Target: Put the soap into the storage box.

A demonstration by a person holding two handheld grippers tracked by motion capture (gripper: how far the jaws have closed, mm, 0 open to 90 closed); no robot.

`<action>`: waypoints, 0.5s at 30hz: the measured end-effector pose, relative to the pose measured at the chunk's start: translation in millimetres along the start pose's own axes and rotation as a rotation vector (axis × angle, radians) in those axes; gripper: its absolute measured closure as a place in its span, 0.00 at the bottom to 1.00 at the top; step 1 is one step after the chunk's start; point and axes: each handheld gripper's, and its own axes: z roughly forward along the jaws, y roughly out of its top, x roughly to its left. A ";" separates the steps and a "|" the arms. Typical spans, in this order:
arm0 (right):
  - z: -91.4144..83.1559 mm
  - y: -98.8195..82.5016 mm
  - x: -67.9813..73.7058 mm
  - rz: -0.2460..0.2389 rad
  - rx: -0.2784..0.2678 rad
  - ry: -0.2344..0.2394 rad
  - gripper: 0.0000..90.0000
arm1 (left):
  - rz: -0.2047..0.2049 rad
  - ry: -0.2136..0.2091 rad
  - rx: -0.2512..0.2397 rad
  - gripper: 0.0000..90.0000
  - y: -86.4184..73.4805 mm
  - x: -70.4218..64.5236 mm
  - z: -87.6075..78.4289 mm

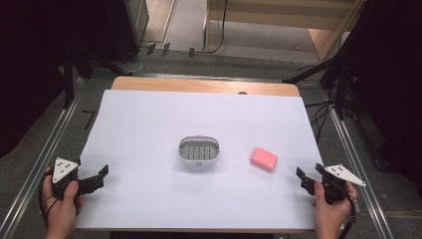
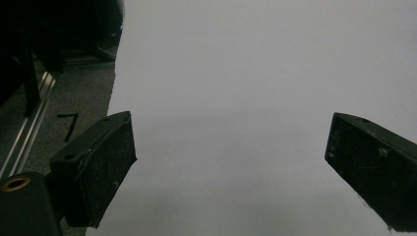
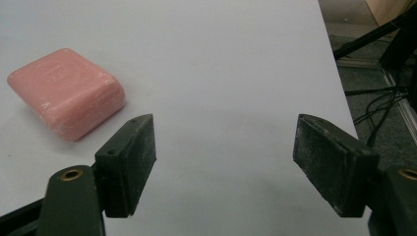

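A pink soap bar (image 1: 263, 158) lies on the white sheet, right of centre, and shows up close as the same soap bar (image 3: 66, 92) at the upper left of the right gripper view. A grey slotted soap dish (image 1: 198, 151) sits at the middle of the sheet. My right gripper (image 1: 307, 175) is held at the sheet's right front edge, open and empty, a short way right of the soap; its jaws stand wide apart around my right gripper's gap (image 3: 223, 157). My left gripper (image 1: 102, 175) rests at the left front edge, open; in its own view my left gripper (image 2: 231, 162) faces bare white sheet.
The white sheet (image 1: 149, 124) covers a wooden table (image 1: 204, 85). Metal rails (image 1: 47, 149) run along both sides. Dark stands and cables (image 1: 328, 107) sit off the right edge, and a floor mark "7" (image 1: 89, 118) lies left of the sheet.
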 end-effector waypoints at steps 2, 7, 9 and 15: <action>0.9 0.8 0.4 0.010 -0.001 0.007 0.30 | -0.001 0.001 -0.006 0.06 -0.3 -0.2 -0.1; 4.6 3.3 -5.1 0.052 -0.008 0.052 0.28 | -0.001 -0.002 -0.010 0.06 -0.5 0.1 -0.6; 4.9 3.9 -3.4 0.048 0.004 0.033 0.24 | -0.003 -0.001 -0.011 0.06 -0.5 0.1 -0.6; 5.8 9.1 1.1 0.009 0.084 0.128 0.20 | -0.004 0.003 -0.008 0.06 -0.4 0.1 -0.3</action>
